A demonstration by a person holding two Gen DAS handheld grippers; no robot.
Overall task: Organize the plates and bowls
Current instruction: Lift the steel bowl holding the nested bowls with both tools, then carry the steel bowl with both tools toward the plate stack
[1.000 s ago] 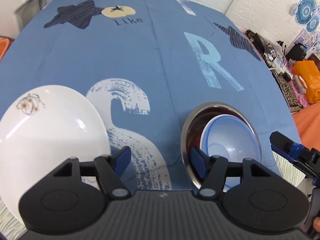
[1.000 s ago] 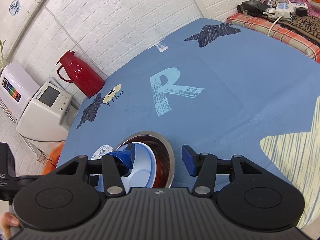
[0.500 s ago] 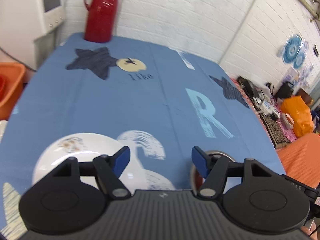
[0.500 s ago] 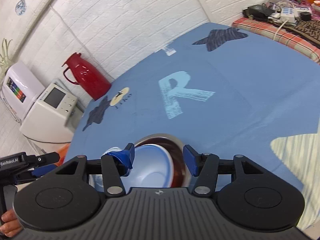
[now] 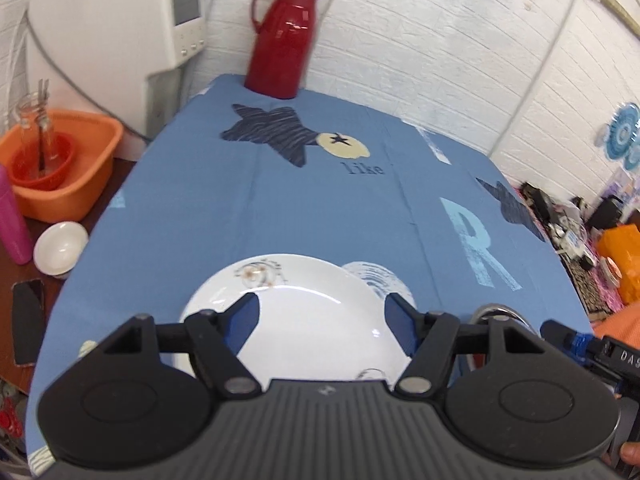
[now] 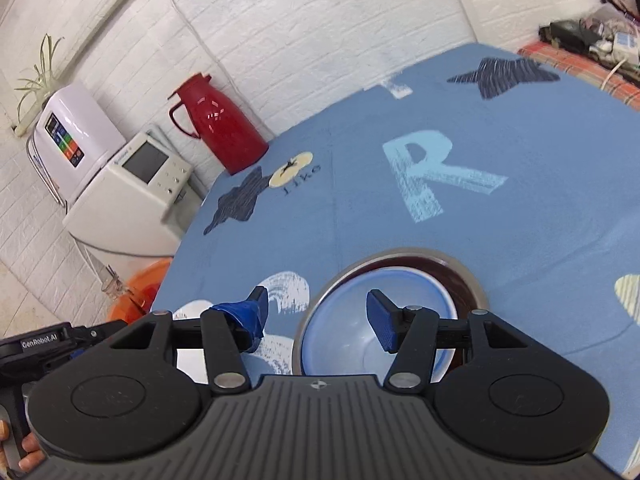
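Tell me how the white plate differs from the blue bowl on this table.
The white plate is shallow and wide; the blue bowl is deep with steep sides. The white plate lies straight on the blue tablecloth, while the blue bowl sits nested inside a steel bowl. The white plate carries a small brown floral motif near its rim; the blue bowl looks plain. Both are round, face up and empty, and each has an open gripper over it.

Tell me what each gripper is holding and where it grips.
Nothing is held. The left gripper is open above the white plate; the right gripper is open above the blue bowl.
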